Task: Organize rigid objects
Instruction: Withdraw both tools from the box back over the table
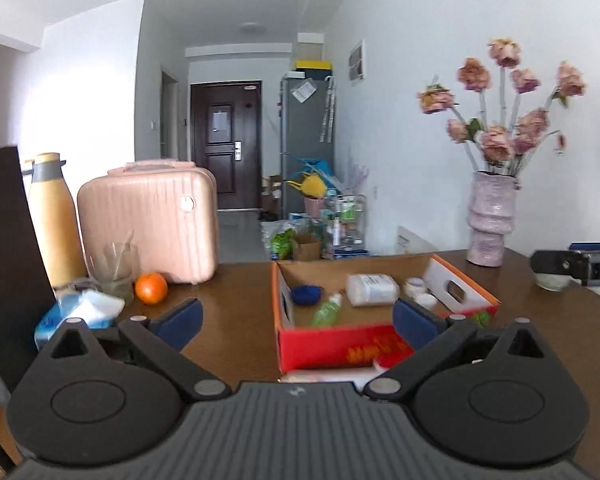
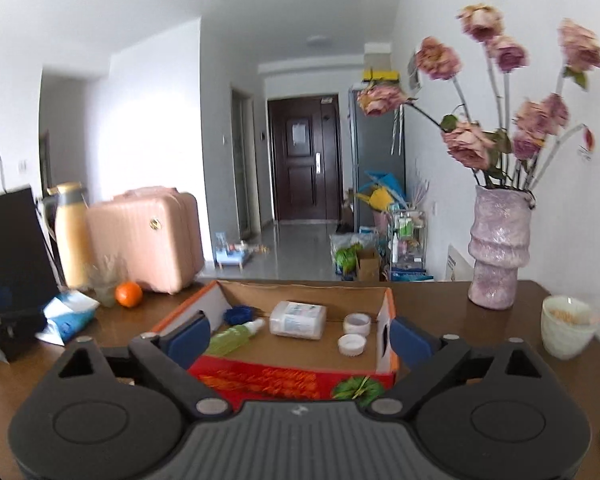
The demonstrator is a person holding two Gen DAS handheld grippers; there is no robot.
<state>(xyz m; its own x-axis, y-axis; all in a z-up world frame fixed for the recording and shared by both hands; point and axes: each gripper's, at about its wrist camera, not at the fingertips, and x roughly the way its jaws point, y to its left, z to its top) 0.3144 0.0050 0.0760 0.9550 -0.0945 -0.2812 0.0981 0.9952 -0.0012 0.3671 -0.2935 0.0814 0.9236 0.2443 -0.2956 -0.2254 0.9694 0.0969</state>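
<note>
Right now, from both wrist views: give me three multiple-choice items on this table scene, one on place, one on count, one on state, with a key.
1. Where does the orange lie?
A. in the box
B. on the table, left of the box
C. beside the vase

2. How many small white jars are in the box?
A. one
B. two
C. four

3. How is the green bottle?
A. lying on its side
B. upright
C. held in fingers

Key: 1 B, it sits on the table by the pink case; 2 B, a pair near the box's right wall; 3 A, flat on the box floor, cap toward the white tub.
</note>
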